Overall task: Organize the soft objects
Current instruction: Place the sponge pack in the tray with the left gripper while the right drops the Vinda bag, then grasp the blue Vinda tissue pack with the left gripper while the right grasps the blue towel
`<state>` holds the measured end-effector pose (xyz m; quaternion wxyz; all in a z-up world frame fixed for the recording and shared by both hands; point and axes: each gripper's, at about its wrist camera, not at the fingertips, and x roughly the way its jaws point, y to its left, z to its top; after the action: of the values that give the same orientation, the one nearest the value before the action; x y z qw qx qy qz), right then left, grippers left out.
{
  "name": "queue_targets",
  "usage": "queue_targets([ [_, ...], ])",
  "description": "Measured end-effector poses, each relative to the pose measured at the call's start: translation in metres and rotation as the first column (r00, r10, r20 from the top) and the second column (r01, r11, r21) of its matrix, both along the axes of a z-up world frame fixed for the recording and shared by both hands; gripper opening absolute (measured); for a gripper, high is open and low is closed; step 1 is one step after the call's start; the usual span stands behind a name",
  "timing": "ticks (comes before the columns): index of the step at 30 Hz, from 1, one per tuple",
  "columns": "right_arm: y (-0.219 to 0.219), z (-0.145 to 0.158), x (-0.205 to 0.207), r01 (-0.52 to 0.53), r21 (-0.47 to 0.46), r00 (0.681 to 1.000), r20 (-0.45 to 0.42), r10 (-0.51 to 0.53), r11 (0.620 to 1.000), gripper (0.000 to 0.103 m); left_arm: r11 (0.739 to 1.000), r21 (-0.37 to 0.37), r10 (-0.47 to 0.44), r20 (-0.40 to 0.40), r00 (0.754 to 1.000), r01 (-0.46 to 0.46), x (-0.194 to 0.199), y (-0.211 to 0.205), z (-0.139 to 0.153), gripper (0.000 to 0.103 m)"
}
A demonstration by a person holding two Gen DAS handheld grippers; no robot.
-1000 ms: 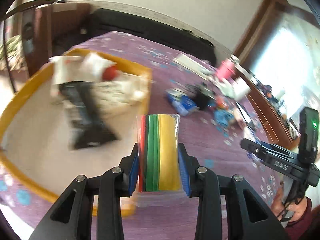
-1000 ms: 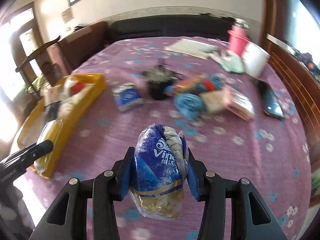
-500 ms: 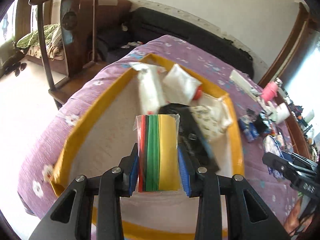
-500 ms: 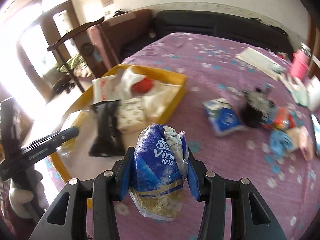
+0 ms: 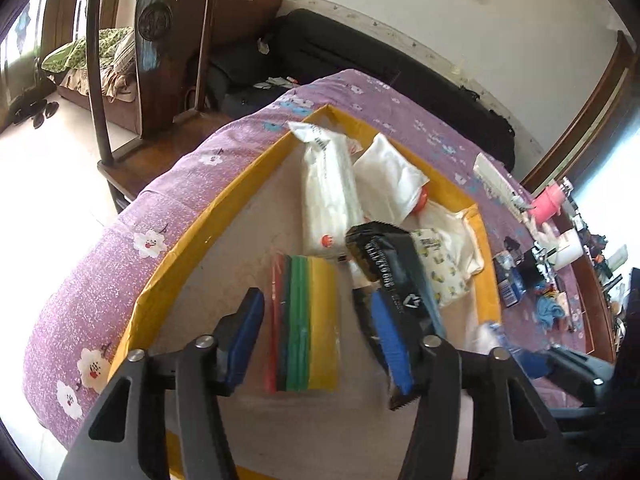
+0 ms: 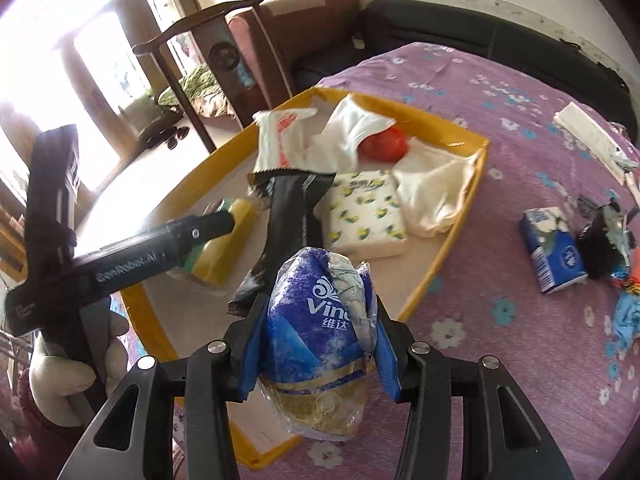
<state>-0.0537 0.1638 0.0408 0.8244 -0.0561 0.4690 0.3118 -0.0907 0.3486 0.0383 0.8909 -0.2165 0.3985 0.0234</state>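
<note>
Left gripper point(image 5: 318, 336): fingers apart and opening; blue pads clear of the cloth pack on both sides.
Cloth pack point(image 5: 306, 320): clear bag of red, green and yellow cloths; lies on the tray floor between the left fingers, untouched by either pad.
Right gripper point(image 6: 316, 344): fingers clamped on the tissue roll; pads press its two sides.
Tissue roll point(image 6: 320, 340): blue-and-white wrapper, upright in the right gripper, held over the near edge of the tray.
Tray point(image 5: 192, 236): yellow-walled, pale floor; sits on a purple flowered tabletop point(image 6: 520, 312).
Black pouch point(image 6: 290, 220): lies in the tray just beside the cloth pack, partly over the white packs.
Tissue pack point(image 6: 366, 212): lemon print, flat in the tray beyond the black pouch.
White bags point(image 5: 332, 184): at the far end of the tray, around a red item point(image 6: 384, 144).
Blue pack point(image 6: 554, 248): on the tabletop, outside the tray, well apart.
</note>
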Motion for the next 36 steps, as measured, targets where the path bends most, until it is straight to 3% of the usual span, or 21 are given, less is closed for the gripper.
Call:
queue_targets([
  [4,0.002,-0.004,-0.002,-0.010,0.000,1.000,0.003,0.010,1.000,0.054,1.000,0.005,0.009,0.033,0.999,-0.009,-0.008,-0.005,0.009,0.071],
  [7,0.000,-0.004,-0.001,-0.016,0.028,1.000,-0.009,0.016,0.999,0.060,1.000,0.003,0.016,0.050,0.999,-0.016,-0.014,-0.006,0.015,0.073],
  [9,-0.002,-0.001,-0.002,-0.011,0.043,1.000,-0.003,0.011,0.999,0.075,1.000,-0.003,0.023,0.054,0.998,-0.023,-0.018,-0.006,0.017,0.073],
  [15,-0.024,0.008,-0.006,0.033,0.071,0.999,0.028,-0.035,0.997,0.078,0.999,-0.019,0.033,0.048,0.998,-0.032,-0.026,-0.010,0.022,0.076],
  [27,-0.132,-0.005,-0.013,0.237,0.114,0.972,-0.022,-0.236,0.965,0.078,0.997,0.000,-0.073,0.062,0.995,0.073,-0.035,-0.074,0.033,0.081],
  [36,-0.240,-0.015,-0.010,0.440,0.124,0.898,-0.037,-0.439,0.889,0.078,0.973,0.043,-0.228,0.034,0.973,0.227,-0.032,-0.150,0.030,0.082],
])
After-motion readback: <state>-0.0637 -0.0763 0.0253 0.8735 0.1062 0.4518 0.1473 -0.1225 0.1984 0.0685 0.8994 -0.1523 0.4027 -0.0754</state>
